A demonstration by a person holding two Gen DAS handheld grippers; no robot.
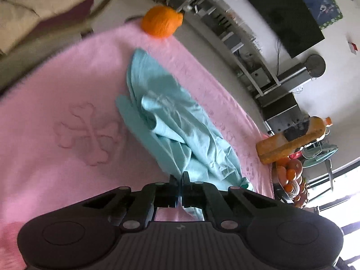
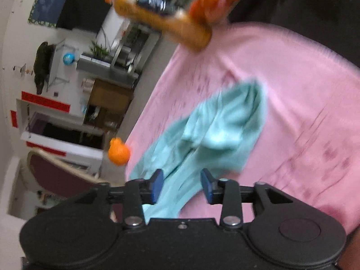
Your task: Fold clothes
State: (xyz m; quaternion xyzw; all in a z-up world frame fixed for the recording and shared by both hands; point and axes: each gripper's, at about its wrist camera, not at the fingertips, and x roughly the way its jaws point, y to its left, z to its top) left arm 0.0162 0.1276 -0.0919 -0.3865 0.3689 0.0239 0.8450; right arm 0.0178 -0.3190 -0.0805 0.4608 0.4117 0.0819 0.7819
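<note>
Two grippers work over one crumpled teal garment (image 1: pixel 177 126) lying on a pink cloth (image 1: pixel 67 94). The left gripper (image 1: pixel 179 181) has its jaws pressed together with a thin edge of the teal fabric pinched between them, likely so that end can be lifted and drawn out. The right gripper (image 2: pixel 181 183) stands about half open with nothing clamped; the garment passes beneath the gap between its blue pads (image 2: pixel 157 185), as if let go or not yet taken. An orange (image 1: pixel 162 21) sits at the cloth's far edge, and a juice bottle (image 1: pixel 292 139) lies at another edge beside a fruit bowl (image 1: pixel 290 180), perhaps weighting the cloth. Folding looks barely begun: the garment is bunched, not flat.
</note>
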